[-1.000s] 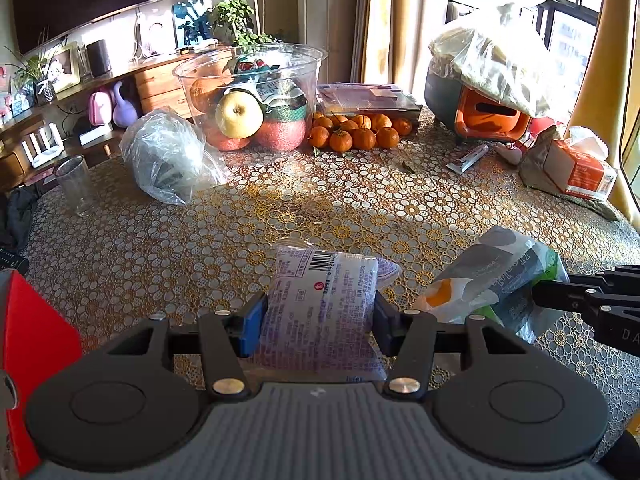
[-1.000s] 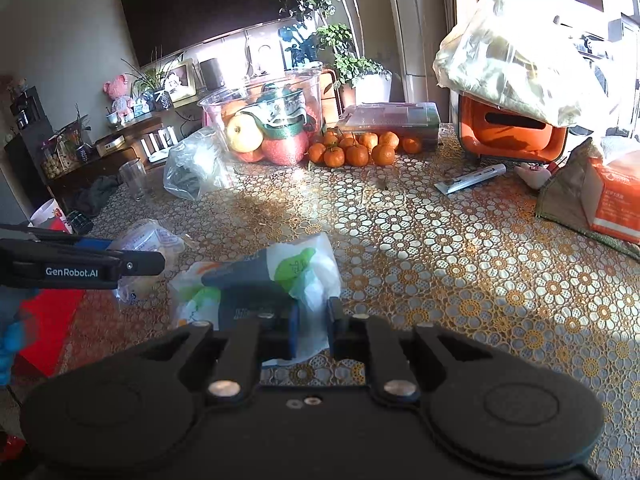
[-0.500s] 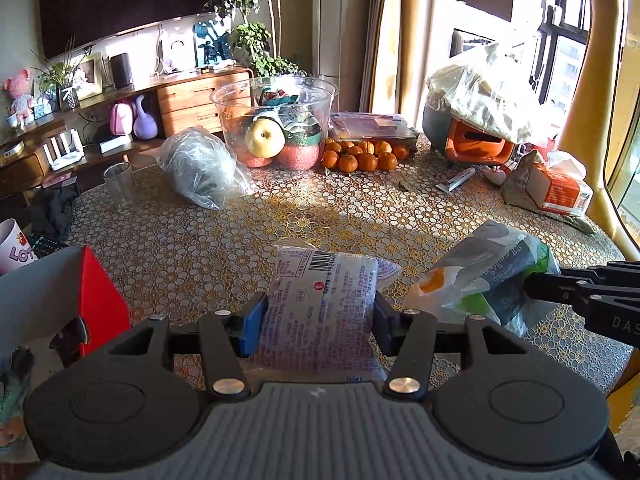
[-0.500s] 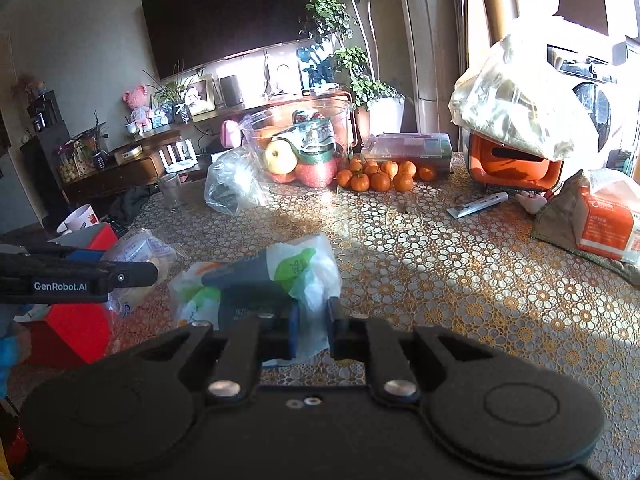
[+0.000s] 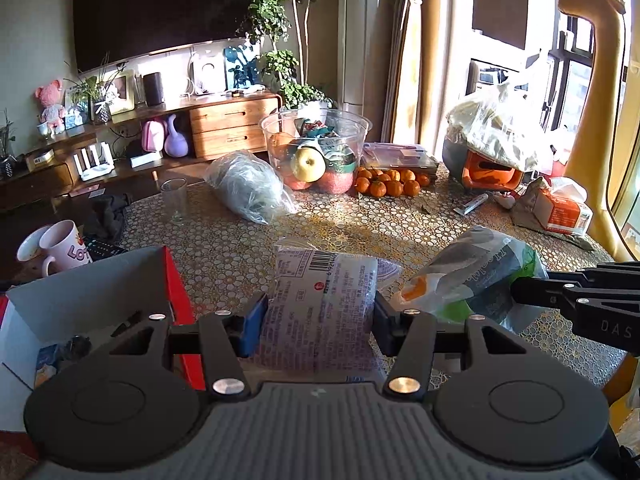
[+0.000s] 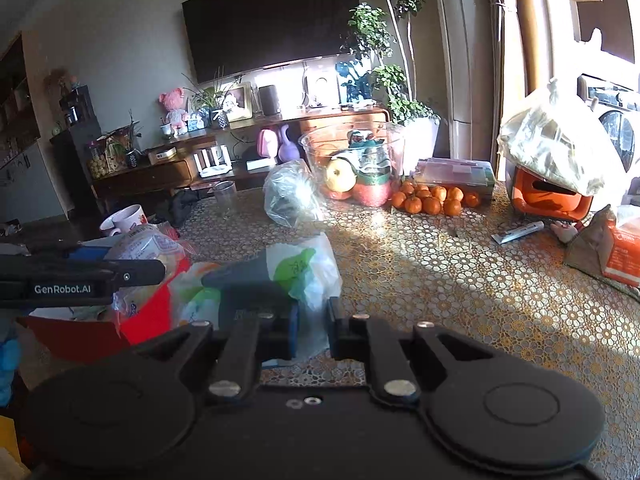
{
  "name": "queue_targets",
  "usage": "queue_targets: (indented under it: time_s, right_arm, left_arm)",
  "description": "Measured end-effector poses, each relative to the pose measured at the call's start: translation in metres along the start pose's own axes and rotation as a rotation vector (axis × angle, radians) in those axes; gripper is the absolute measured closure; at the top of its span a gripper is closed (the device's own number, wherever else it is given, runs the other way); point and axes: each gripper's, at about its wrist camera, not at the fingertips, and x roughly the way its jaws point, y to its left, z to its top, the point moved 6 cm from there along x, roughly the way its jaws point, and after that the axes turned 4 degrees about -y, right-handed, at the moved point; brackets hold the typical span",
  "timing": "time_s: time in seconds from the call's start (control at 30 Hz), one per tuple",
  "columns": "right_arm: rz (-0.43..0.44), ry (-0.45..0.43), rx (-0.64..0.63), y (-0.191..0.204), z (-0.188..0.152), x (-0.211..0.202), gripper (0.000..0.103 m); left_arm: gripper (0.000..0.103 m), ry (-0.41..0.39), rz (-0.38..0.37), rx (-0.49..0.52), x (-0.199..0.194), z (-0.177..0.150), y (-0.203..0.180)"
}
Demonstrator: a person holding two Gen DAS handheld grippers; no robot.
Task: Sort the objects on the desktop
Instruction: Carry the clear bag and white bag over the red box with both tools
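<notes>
Clearly both packets are light, soft and crinkly: the left gripper (image 5: 318, 316) clamps the barcode packet (image 5: 320, 304) across its middle, the right gripper (image 6: 312, 322) pinches the green-and-white bag (image 6: 296, 276) by its thin film.

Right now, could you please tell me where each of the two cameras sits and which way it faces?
Left wrist: on the left gripper, looking forward and down over the lace-patterned table; its jaws clamp a clear barcoded packet.
Right wrist: on the right gripper, facing likewise; its jaws pinch a white-and-green plastic bag.
Shared: both views show the clear plastic fruit tub, the red cardboard box and the other gripper.
</notes>
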Motion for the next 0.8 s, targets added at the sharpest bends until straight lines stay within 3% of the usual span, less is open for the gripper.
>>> queue_targets:
  time_s: [0.3,0.8]
  right_arm:
    - [0.048,0.047,-0.077,0.06,0.005,0.011,0.089]
    - [0.124,0.097,-0.213,0.14,0.022,0.032,0.089]
  left_arm:
    - [0.05,-0.02,0.056,-0.034,-0.029,-0.002,0.048]
    - [0.05,0.022,0.128,-0.075,-0.053,-0.015,0.126]
